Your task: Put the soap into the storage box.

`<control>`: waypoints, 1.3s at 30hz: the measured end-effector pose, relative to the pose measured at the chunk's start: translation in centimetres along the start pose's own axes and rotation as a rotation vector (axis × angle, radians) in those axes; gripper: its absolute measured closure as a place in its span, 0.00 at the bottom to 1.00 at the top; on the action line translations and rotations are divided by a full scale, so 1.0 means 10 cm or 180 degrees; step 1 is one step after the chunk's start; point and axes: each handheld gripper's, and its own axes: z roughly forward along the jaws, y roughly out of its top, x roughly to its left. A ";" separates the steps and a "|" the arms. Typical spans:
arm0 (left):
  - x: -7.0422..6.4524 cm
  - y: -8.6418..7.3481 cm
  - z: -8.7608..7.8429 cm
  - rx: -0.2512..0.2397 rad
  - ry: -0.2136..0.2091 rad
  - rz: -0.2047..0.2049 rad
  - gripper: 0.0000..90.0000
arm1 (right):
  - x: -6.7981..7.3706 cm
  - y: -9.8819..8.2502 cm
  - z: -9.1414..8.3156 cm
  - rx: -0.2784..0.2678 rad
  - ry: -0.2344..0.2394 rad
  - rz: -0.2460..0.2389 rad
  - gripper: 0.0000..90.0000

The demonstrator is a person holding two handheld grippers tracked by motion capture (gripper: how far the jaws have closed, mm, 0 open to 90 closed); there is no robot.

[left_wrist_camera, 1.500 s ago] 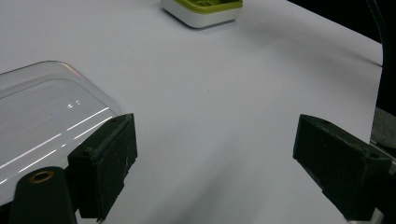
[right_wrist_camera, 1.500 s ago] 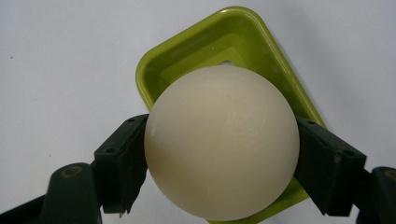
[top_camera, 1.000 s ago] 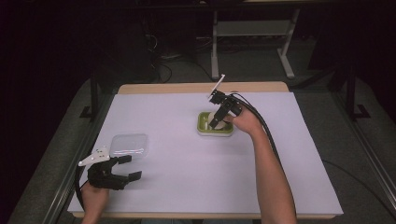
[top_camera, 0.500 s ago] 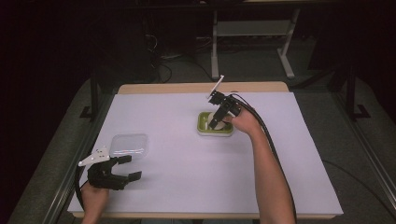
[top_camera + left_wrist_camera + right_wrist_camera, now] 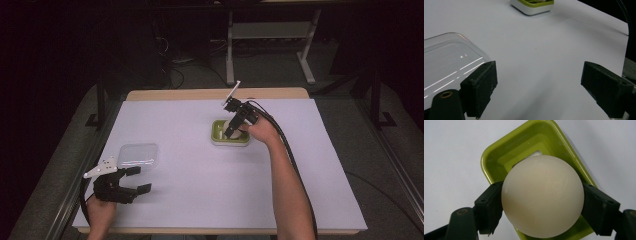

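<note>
A green, white-sided tray [image 5: 218,135] sits at the middle of the white table cover; its green rim [image 5: 499,150] shows in the right gripper view. My right gripper [image 5: 231,131] points down into it, shut on a cream ball [image 5: 542,196] held between the two black jaws just above the tray's floor. My left gripper [image 5: 134,180] rests near the front left corner, open, with nothing between its fingers [image 5: 480,87]. A clear plastic lid [image 5: 138,155] lies just beyond it, by the left jaw in the left gripper view [image 5: 446,62].
The white cover [image 5: 190,195] spans the whole tabletop, with the wooden edge [image 5: 200,94] along the back. A metal stand [image 5: 270,35] is on the floor behind the table. A cable [image 5: 295,165] runs along the right forearm.
</note>
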 end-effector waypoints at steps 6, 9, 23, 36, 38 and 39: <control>0.00 0.00 0.00 0.0007 -0.0001 0.0024 0.14 | 0.00 0.01 0.01 0.0018 0.0005 0.0005 0.26; 0.00 0.00 0.00 0.0002 -0.0001 0.0016 0.14 | 0.00 0.01 0.02 0.0016 0.0000 0.0005 0.26; 0.00 0.00 0.00 0.0000 -0.0003 0.0003 0.14 | -0.02 0.01 0.05 0.0023 0.0014 0.0023 0.26; 0.00 0.00 0.00 0.0000 -0.0004 0.0010 0.14 | -0.03 0.02 0.11 0.0081 0.0008 0.0089 0.26; 0.00 0.00 0.00 0.0000 -0.0005 0.0010 0.14 | -0.03 0.02 0.11 0.0084 0.0019 0.0095 0.26; 0.00 0.00 0.00 -0.0001 -0.0005 0.0009 0.14 | -0.03 0.03 0.12 0.0082 0.0012 0.0094 0.26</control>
